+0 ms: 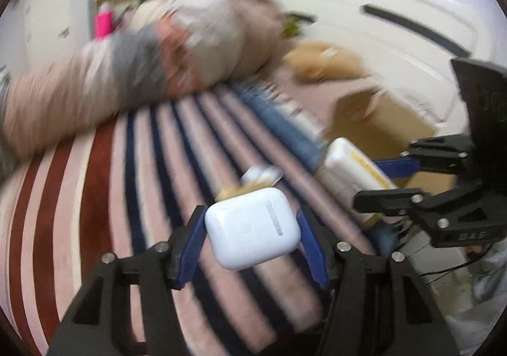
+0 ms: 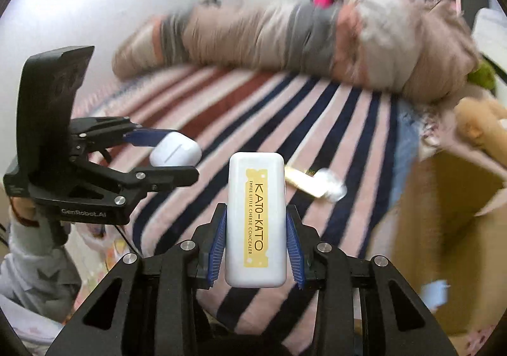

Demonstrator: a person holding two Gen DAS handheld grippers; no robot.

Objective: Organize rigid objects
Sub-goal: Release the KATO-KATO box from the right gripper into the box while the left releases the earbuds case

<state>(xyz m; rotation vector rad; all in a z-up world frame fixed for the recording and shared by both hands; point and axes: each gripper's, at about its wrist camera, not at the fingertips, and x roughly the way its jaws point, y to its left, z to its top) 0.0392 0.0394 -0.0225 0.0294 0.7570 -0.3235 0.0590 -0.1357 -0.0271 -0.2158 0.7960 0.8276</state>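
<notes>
My left gripper (image 1: 252, 223) is shut on a white earbud case (image 1: 253, 229) and holds it above the striped bedspread (image 1: 111, 197). From the right wrist view the left gripper (image 2: 158, 153) and the earbud case (image 2: 176, 151) show at the left. My right gripper (image 2: 256, 229) is shut on a white KATO-KATO concealer box (image 2: 256, 223) with a yellow label. That box (image 1: 351, 172) and the right gripper (image 1: 383, 178) show at the right in the left wrist view. A small gold and silver item (image 2: 313, 185) lies on the bedspread ahead; it also shows in the left wrist view (image 1: 253, 180).
A cardboard box (image 2: 450, 229) stands open at the right of the bed; it also shows in the left wrist view (image 1: 389, 131). A rolled blanket (image 2: 285, 36) lies across the far side of the bed. A plush toy (image 2: 478, 121) sits beyond the box.
</notes>
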